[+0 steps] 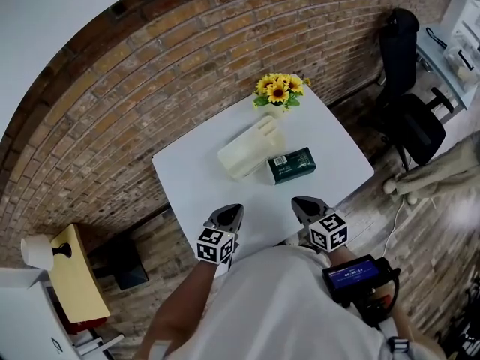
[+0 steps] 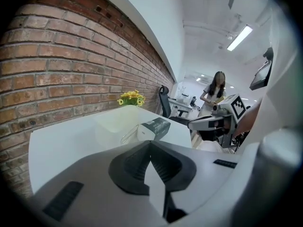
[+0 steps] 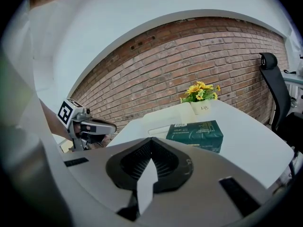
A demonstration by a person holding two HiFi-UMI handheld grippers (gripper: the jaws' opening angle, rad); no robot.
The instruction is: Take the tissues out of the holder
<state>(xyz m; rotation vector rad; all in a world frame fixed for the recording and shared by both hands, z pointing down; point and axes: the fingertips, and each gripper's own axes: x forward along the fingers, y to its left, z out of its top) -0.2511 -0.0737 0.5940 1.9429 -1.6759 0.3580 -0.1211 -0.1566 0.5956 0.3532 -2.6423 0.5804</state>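
The fingers of the left gripper and right gripper are held shut and empty, while the green tissue pack is seen ahead of them, just beside the holder on the surface.

green tissues — beside holder (cream)

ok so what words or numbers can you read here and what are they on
"Life" on the white flower pot
green tissue pack: print and a white label, too small to read
blue screen at the person's waist: blurred, unreadable
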